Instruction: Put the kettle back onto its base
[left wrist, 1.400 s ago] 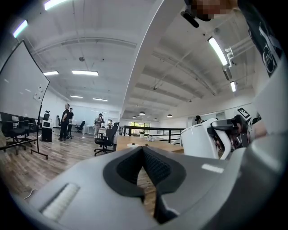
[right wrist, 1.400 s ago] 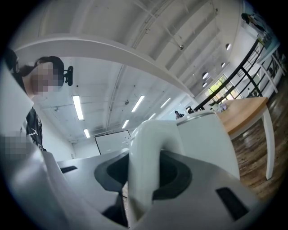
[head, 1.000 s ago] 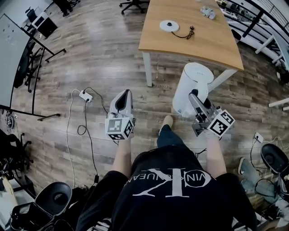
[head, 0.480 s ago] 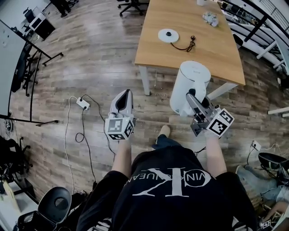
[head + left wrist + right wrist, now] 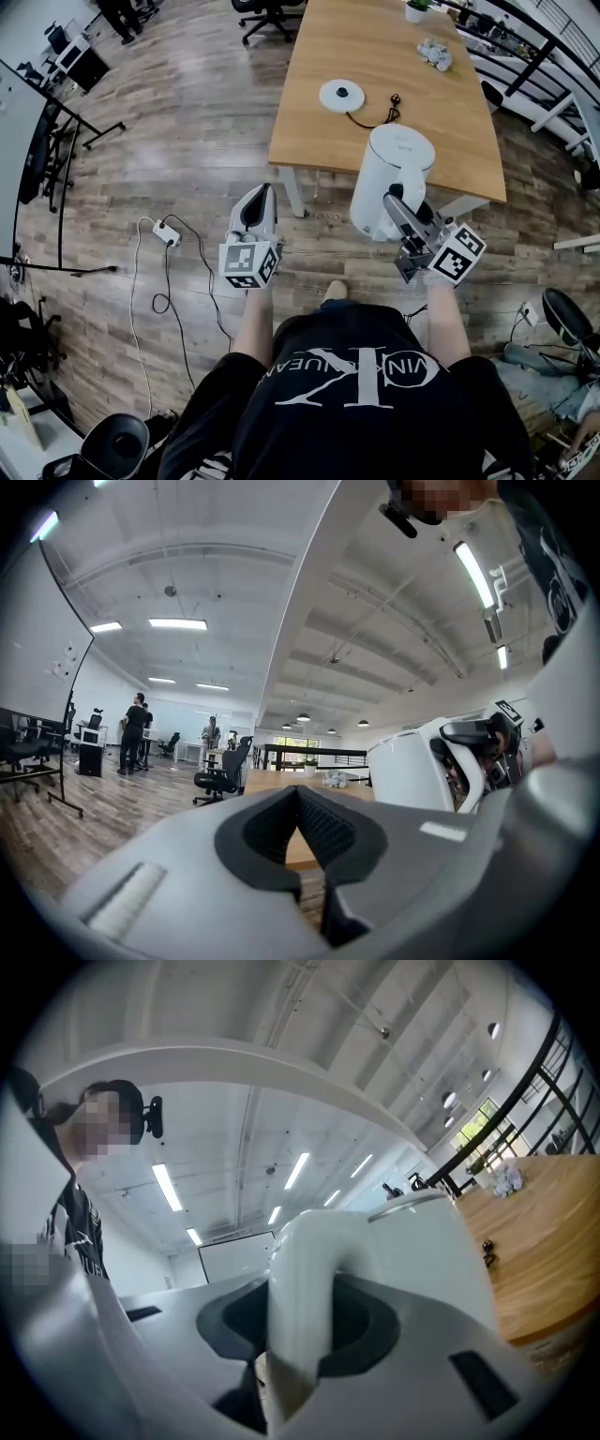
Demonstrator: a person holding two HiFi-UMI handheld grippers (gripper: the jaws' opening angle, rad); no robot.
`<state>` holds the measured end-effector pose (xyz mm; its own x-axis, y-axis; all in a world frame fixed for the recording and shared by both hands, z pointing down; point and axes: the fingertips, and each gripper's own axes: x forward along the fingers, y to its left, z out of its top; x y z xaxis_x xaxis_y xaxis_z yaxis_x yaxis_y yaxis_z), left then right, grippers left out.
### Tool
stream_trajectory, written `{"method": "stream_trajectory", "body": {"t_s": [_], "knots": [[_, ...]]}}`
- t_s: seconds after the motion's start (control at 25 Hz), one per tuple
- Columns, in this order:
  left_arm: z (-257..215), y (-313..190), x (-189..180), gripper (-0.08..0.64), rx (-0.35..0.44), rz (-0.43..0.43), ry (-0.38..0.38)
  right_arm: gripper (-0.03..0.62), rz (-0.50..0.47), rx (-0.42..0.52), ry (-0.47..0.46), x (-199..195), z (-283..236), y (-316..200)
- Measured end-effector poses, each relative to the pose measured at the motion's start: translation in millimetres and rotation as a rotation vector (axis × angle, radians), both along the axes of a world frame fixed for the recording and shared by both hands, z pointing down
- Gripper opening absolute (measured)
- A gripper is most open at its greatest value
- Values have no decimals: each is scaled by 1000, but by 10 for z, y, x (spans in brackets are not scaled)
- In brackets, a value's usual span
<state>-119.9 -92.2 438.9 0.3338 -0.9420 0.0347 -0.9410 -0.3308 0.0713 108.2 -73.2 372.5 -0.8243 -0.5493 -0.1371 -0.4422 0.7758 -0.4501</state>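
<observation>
A white electric kettle (image 5: pixel 394 178) hangs in the air in front of the wooden table (image 5: pixel 394 37), by its near edge. My right gripper (image 5: pixel 398 208) is shut on the kettle's handle (image 5: pixel 300 1279), which fills the gap between its jaws (image 5: pixel 300 1326). The round white base (image 5: pixel 341 95) lies on the table with its black cord and plug (image 5: pixel 394 97) beside it. My left gripper (image 5: pixel 255 202) is level to the left of the kettle, shut and holding nothing. In the left gripper view the kettle (image 5: pixel 408 771) shows at the right, past the gripper (image 5: pixel 300 822).
A small plant pot (image 5: pixel 415 11) and a pale bundle (image 5: pixel 433 53) sit at the table's far end. A white table leg (image 5: pixel 291 192) stands between the grippers. A power strip (image 5: pixel 166 230) with cables lies on the wood floor at the left. An office chair (image 5: pixel 267 9) stands beyond.
The person has walked towards the table. Both grippers and the held kettle have come closer to its near edge, and the base now lies nearer in view.
</observation>
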Motion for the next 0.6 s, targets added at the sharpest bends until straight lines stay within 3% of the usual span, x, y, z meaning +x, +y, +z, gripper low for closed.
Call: {"method": "stream_trajectory", "body": {"t_s": [0.6], "knots": [[48, -433, 84, 11, -12, 10, -14, 132, -11, 12, -53, 47, -107, -425]]}}
